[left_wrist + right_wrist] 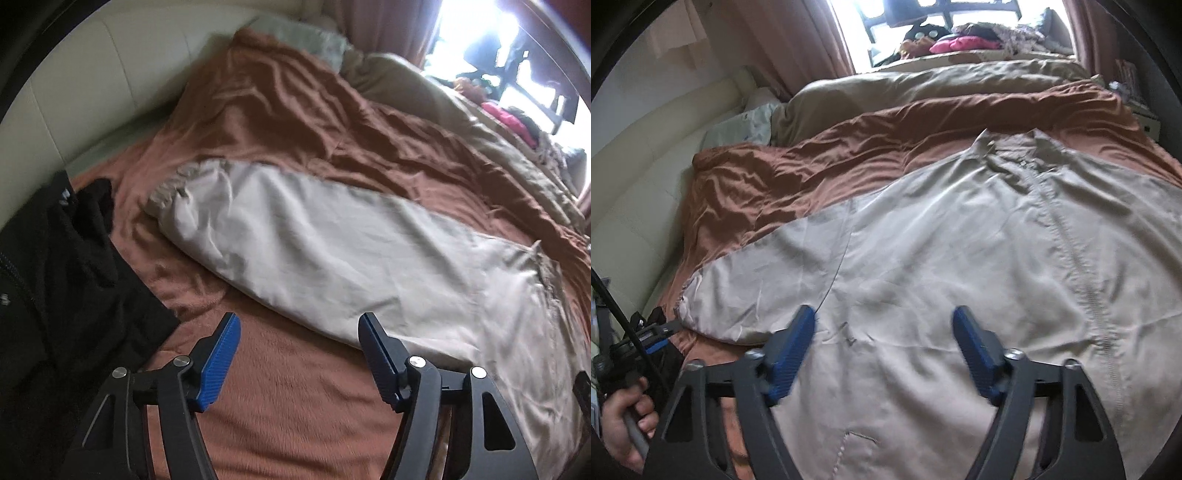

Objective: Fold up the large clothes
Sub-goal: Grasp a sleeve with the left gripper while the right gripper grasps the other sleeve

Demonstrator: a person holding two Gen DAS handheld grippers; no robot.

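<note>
A large beige zip-up jacket point(960, 236) lies spread flat on a bed with a rust-brown blanket point(783, 170). Its zipper point(1082, 266) runs down the right side and its sleeve stretches out to the left. In the left wrist view that sleeve point(303, 236) lies across the blanket with its gathered cuff point(166, 192) at the far left. My left gripper point(297, 325) is open and empty, just above the blanket beside the sleeve's near edge. My right gripper point(884, 317) is open and empty, above the jacket's body.
A black garment point(62, 266) lies at the bed's left edge. A cream padded headboard point(92, 88) runs along the left. An olive duvet point(923, 85) and pillows lie at the far side under a bright window with curtains. My left hand point(624, 424) holds its gripper at the lower left.
</note>
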